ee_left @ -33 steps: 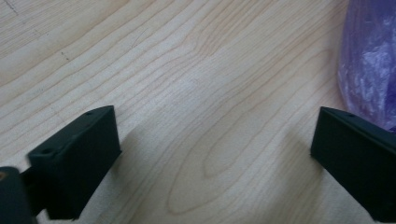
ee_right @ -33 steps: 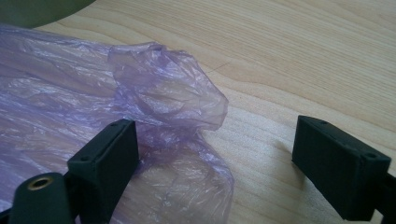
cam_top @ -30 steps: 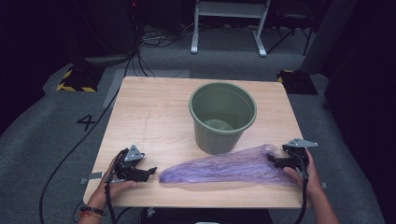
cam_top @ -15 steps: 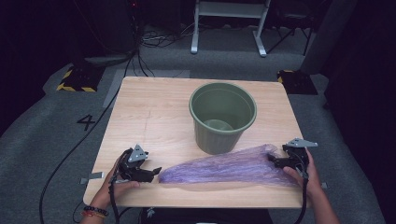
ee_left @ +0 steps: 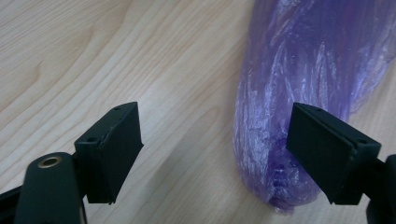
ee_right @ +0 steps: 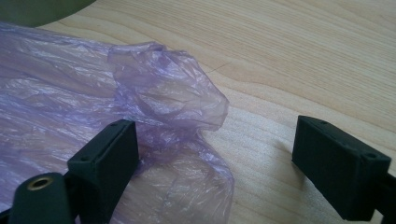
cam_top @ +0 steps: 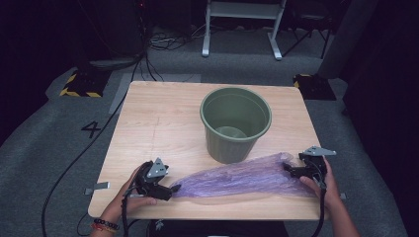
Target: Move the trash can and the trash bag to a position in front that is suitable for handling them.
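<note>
High view, left to right: the left gripper (cam_top: 174,188), jaws spread, sits at the narrow end of the purple plastic bag (cam_top: 242,177) lying across the table (cam_top: 158,118) before the green bucket (cam_top: 235,123). The right gripper (cam_top: 288,169), also spread, straddles the crumpled wide end. I judge either could pinch a single film layer and slip or tear it.

Bucket (ee_right: 37,9) cropped by top edge

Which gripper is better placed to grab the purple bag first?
Probably the right gripper: the purple bag's loose, crumpled edge already lies between its open jaws. The left gripper, also open, has only the bag's narrow tip by one jaw.
</note>
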`<state>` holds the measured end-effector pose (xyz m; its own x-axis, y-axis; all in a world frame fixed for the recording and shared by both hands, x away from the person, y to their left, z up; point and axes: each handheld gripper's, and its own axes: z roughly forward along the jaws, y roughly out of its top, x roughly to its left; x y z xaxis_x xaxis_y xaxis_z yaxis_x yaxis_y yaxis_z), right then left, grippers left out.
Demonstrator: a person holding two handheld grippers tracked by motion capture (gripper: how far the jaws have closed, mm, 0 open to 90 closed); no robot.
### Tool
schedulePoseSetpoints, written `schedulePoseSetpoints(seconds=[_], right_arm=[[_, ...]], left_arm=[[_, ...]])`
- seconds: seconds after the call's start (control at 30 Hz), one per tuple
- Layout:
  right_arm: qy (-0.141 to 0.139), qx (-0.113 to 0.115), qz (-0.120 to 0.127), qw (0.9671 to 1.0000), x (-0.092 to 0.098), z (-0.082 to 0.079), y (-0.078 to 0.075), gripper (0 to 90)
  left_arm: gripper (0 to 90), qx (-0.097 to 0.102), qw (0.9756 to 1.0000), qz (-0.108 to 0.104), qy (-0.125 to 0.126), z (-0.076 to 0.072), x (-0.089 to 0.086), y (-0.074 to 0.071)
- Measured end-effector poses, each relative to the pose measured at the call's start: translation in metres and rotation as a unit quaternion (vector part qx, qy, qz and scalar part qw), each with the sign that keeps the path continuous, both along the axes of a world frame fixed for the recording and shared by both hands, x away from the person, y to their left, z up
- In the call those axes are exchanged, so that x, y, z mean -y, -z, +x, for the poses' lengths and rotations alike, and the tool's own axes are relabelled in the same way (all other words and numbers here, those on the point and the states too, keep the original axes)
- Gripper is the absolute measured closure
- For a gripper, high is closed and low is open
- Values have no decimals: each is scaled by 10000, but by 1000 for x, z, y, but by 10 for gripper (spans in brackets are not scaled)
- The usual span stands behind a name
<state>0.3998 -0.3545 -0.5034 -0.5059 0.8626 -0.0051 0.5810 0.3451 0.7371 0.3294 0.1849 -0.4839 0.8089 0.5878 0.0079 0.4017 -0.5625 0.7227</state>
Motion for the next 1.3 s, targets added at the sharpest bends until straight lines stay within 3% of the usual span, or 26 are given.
schedulePoseSetpoints(seconds=[0.1,0.33,0.53,0.7,0.73,0.9,1.1,1.3], right_arm=[[-2,0,0,10000,0,0,0,145],[-4,0,0,10000,0,0,0,145],[0,3,6,10000,1,0,0,150],[-1,27,57,10000,3,0,-1,182],[-20,58,202,9998,6,-1,-4,189],[-83,107,248,9996,11,-2,-11,190],[-98,205,426,9988,12,-4,-21,188],[-253,566,497,9968,-5,-4,-43,191]], left_arm=[[199,-34,9998,-59,199,-2,3,2],[306,-32,9984,266,494,-2,12,10],[428,-77,9978,217,624,-1,12,11],[472,-147,9975,161,674,2,10,12],[487,-150,9975,148,671,3,9,12],[489,-145,9976,88,664,7,1,13],[475,-98,9990,-12,428,11,-13,15],[436,-78,9994,-59,329,13,-17,17]])
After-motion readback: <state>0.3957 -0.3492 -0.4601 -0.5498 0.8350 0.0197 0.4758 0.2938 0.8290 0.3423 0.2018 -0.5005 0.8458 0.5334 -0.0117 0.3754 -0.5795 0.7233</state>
